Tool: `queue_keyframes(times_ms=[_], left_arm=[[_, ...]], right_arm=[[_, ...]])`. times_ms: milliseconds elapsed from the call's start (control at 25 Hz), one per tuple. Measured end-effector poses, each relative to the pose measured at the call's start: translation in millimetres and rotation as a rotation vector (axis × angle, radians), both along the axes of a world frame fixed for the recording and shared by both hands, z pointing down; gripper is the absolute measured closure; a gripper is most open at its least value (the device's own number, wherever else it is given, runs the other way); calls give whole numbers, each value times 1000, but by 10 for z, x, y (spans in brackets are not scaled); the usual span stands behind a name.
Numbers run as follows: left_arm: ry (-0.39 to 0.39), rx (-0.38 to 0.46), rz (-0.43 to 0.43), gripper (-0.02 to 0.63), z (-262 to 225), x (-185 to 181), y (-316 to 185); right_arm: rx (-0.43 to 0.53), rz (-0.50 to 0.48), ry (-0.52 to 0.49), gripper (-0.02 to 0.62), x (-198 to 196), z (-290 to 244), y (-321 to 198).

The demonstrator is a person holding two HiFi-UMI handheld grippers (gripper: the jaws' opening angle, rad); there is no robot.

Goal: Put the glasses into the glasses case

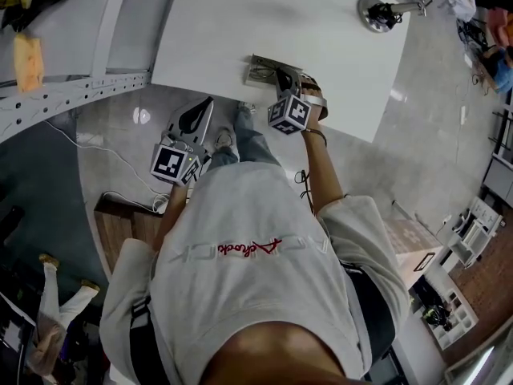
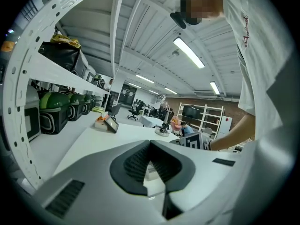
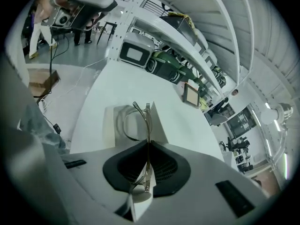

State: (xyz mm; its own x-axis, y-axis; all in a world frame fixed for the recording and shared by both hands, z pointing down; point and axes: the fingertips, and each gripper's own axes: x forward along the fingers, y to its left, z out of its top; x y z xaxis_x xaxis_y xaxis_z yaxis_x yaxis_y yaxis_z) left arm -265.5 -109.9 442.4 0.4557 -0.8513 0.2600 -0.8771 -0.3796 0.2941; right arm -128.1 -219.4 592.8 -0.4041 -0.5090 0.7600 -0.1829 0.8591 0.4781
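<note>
Thin-framed glasses [image 3: 147,125] stand edge-on between the jaws of my right gripper [image 3: 148,143], which is shut on them. Just beyond the gripper's tips the white glasses case [image 3: 115,125] lies open on the white table [image 3: 122,86]. In the head view the right gripper [image 1: 282,80] points down over the case [image 1: 261,70] near the table's front edge. My left gripper [image 1: 208,104] hangs off the table's front edge over the floor; its tips meet, with nothing between them. In the left gripper view its jaws [image 2: 150,143] point level across the table.
A round-based stand [image 1: 383,10] sits at the table's far right. A white shelf rack [image 1: 80,87] runs along the left, bearing green and black machines [image 2: 56,112]. A small framed panel [image 2: 111,124] stands further back on the table. Another person [image 1: 56,311] stands at lower left.
</note>
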Motion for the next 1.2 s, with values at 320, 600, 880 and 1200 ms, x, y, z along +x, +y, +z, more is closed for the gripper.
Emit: queue_keyframes(times_ms=[320,600,880,1200], left_arm=[[6,0,-20,597,-5,-36,3],[4,10,-16,597,-33,-51,23],[-2,40,5,597,-122,-31,120],[-13,102,47,597,-337,62,213]], right_arm=[[-59,-46,25,539,-33,138,66],[-58,-45,5,456,-64,70,82],[6,-29,-35,456,-80,-180,173],[112,17,-52,572,31,-435,350]])
